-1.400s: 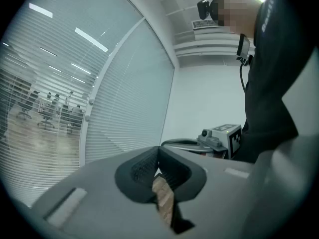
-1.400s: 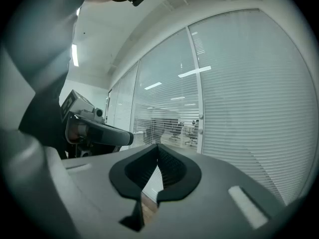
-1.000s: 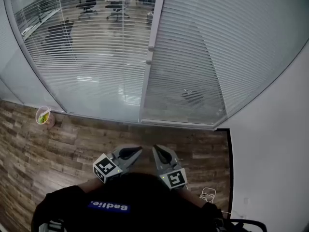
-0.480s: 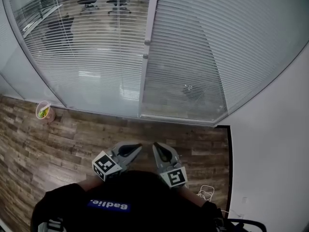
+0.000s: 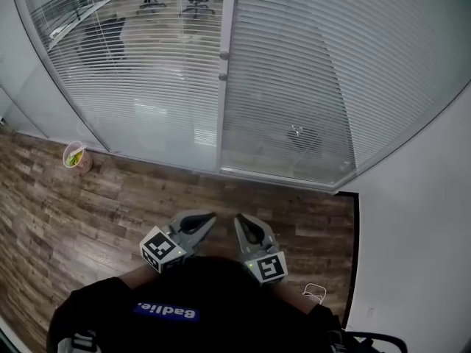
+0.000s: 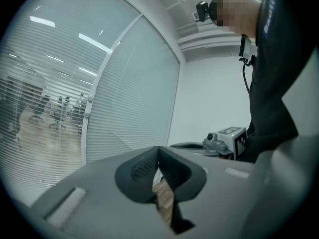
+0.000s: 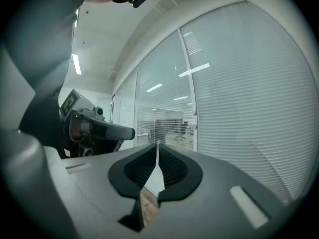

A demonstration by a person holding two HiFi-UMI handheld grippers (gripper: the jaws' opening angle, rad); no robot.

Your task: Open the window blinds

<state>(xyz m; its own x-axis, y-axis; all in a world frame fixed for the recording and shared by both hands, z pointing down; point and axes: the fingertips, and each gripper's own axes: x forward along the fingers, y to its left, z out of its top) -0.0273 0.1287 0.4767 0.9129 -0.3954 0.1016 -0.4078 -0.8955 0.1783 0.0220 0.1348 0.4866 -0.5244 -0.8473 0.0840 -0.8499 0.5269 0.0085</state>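
Observation:
The window blinds fill the far side of the head view in two panels. The left panel (image 5: 140, 65) has its slats partly turned, and an office shows through it. The right panel (image 5: 324, 65) is closed and opaque. A white frame post (image 5: 225, 116) with two small knobs (image 5: 223, 55) divides them. My left gripper (image 5: 209, 218) (image 6: 159, 148) is shut and empty, low over the floor. Beside it, my right gripper (image 5: 238, 220) (image 7: 157, 144) has just been opening; a thin slit shows between its jaws, with nothing in it. Both point toward the window, well short of it.
A wood floor (image 5: 110, 204) runs up to the window's bottom rail (image 5: 280, 176). A cup with something green in it (image 5: 75, 156) stands on the floor at the left. At the right are a white wall (image 5: 427, 234), a dark skirting strip (image 5: 356, 256) and a white cable (image 5: 315, 293).
The view has shifted: the window's bottom rail and the cup now sit higher in the picture, with more floor showing. Both grippers stay side by side in front of the person.

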